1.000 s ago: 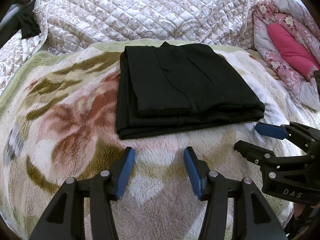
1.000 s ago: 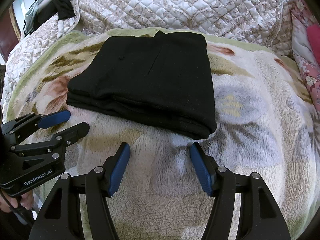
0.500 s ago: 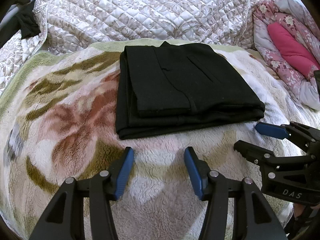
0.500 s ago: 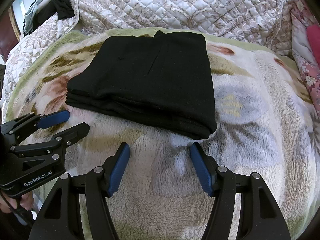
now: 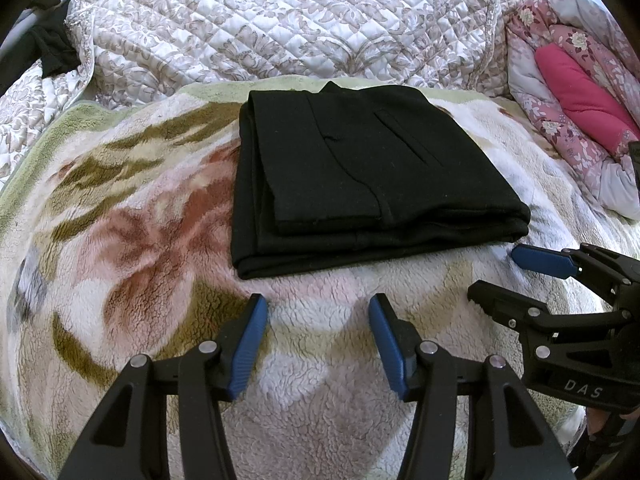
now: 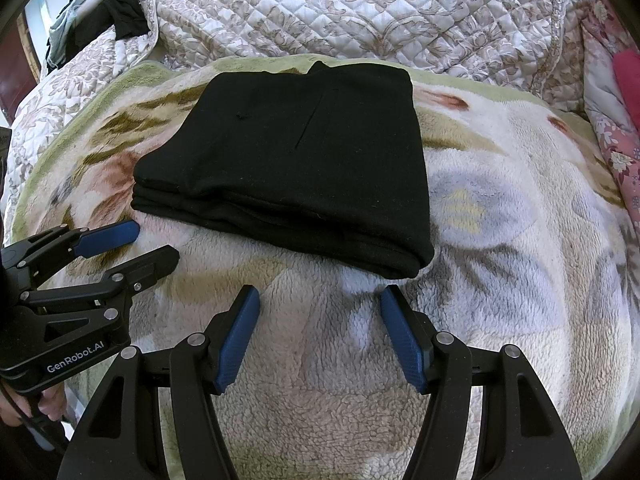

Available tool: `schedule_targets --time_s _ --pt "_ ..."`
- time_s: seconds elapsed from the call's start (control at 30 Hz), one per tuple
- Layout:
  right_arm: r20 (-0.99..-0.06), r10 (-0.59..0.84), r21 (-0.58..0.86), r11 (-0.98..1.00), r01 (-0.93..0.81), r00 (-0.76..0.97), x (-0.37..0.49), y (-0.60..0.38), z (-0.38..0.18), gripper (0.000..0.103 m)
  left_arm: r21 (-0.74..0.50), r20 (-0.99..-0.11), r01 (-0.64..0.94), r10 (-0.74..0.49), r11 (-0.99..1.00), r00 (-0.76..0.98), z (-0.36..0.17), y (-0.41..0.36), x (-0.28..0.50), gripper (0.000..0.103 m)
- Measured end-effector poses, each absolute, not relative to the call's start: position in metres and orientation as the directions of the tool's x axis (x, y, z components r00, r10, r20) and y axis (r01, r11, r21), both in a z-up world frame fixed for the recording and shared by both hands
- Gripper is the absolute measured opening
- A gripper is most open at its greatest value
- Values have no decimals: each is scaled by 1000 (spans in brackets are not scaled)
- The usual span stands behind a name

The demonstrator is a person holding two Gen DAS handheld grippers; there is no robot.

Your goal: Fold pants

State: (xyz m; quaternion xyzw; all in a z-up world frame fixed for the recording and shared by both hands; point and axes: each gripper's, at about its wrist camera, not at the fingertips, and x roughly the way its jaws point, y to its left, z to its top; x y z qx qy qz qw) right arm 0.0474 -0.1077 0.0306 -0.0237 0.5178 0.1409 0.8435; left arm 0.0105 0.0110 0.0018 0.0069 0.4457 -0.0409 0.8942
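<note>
A: Comparing this instant with the second before, I noted no change: the pants (image 5: 372, 172) lay as a compact black rectangle, layers stacked, on the fleece blanket (image 5: 132, 216), exactly where they had been.

B: And the grippers?

A: Both sat on the near side of the pants, clear of the cloth. The left gripper (image 5: 318, 316) had its jaws partly apart with only blanket between them. The right gripper (image 6: 320, 312) stood a little wider, also empty, near the pants' near right corner. Neither had shifted or turned.

B: Anything beyond the pants?

A: The quilted bedspread (image 5: 280, 20) on the far side, and a pink floral quilt (image 5: 580, 92) off to their right.

B: Reading for the task?

A: My judgement: the fold looked finished, edges roughly aligned, nothing held. The stillness suggested a pause after release, not a new step. Perhaps a last tidy remained.
</note>
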Motion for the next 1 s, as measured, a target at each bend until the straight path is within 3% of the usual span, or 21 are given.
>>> schedule_targets --time_s 1.0 --pt "-880 211 104 959 -262 425 47 -107 30 64 -20 -805 82 -65 996 590 -1 13 8 59"
